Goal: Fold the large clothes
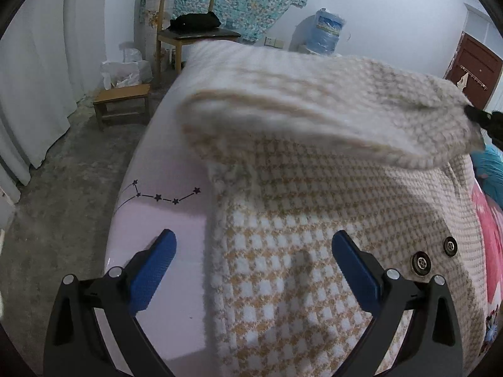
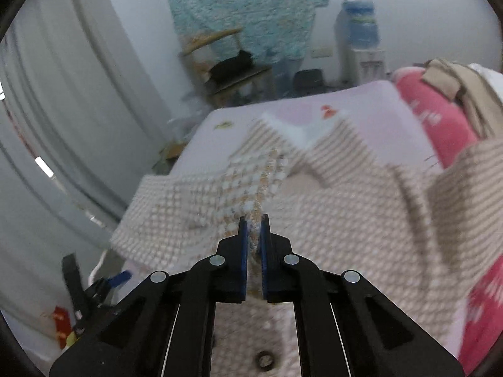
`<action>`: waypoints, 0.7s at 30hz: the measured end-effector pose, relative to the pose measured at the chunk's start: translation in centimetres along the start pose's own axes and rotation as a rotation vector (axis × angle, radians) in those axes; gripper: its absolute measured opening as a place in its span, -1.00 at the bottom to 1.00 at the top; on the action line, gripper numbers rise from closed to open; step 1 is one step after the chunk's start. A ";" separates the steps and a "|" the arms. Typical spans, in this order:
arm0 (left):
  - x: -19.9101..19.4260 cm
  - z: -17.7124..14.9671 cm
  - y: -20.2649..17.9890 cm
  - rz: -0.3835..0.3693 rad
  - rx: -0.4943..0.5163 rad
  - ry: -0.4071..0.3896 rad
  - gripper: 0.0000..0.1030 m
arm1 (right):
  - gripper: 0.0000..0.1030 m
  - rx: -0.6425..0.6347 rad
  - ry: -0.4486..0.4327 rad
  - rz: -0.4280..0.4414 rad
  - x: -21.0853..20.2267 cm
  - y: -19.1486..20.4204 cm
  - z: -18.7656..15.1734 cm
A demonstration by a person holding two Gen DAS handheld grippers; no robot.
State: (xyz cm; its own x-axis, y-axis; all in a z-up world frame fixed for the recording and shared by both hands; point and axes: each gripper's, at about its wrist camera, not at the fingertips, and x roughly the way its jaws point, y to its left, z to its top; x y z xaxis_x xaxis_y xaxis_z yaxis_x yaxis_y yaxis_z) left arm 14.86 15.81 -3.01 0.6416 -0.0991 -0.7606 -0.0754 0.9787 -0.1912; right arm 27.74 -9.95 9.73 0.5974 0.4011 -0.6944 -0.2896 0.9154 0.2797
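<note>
We see the houndstooth knit cardigan, cream with tan checks, spread on the bed, covering most of its pale pink sheet. Two dark round buttons sit on the cardigan's lower right part in the left wrist view. One part of the cardigan is lifted off the rest and hangs blurred across the upper half of that view, its far end meeting the dark tip of the right gripper at the picture's right edge. In the right wrist view we find that gripper's blue pads pressed close together with a pinch of the cardigan's knit between them, so it is clenched on the fabric, and the cloth rises in a ridge toward the pads.

Our left gripper hangs over the near part of the cardigan with its pads spread wide; one pad is above the bare sheet beside the cardigan's edge, the other above the knit, and nothing is between them.

Beside the cardigan on the sheet is a printed line of small black stars. A red-pink quilt lies beyond the cardigan's right side. Past the cardigan's far end stand a wooden chair bearing a black bundle, a low wooden stool and a water dispenser.
</note>
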 end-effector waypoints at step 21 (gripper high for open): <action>0.2 0.1 0.2 0.002 0.003 -0.002 0.89 | -0.90 0.038 0.125 -0.282 5.5 -8.7 -1.7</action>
State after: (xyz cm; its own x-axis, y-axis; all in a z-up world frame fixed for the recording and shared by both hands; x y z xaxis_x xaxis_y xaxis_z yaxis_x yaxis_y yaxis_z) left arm 15.05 15.96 -3.15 0.6429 -0.0970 -0.7598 -0.0740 0.9794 -0.1877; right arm 32.30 -15.70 2.35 0.5530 0.1260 -0.8236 -0.0960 0.9916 0.0872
